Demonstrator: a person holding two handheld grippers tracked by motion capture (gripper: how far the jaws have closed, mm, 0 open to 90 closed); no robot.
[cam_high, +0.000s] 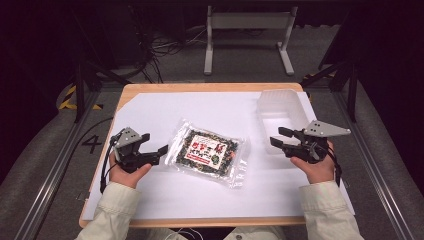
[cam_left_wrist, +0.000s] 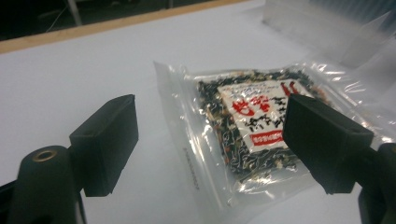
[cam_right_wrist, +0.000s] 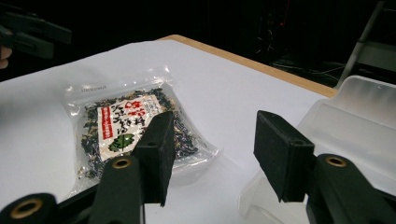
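The packet (cam_high: 209, 152) lies flat on the tabletop (cam_high: 210, 87) between the two tongs, its long axis running from the left tongs (cam_high: 154, 144) toward the right tongs (cam_high: 281, 137), tilted slightly. Both tongs gape wide, holding nothing. A clear tub (cam_high: 281, 107) sits just beyond the right tongs.

The packet (cam_high: 209, 154) is clear glossy plastic film, crinkled, with a printed paper-like label. The tub (cam_high: 281, 114) is frosted, translucent plastic. A matt white sheet (cam_high: 165, 107) covers the pale wood counter (cam_high: 150, 86). Each claw (cam_left_wrist: 210, 144) looks matt black plastic with brass-coloured rivets.
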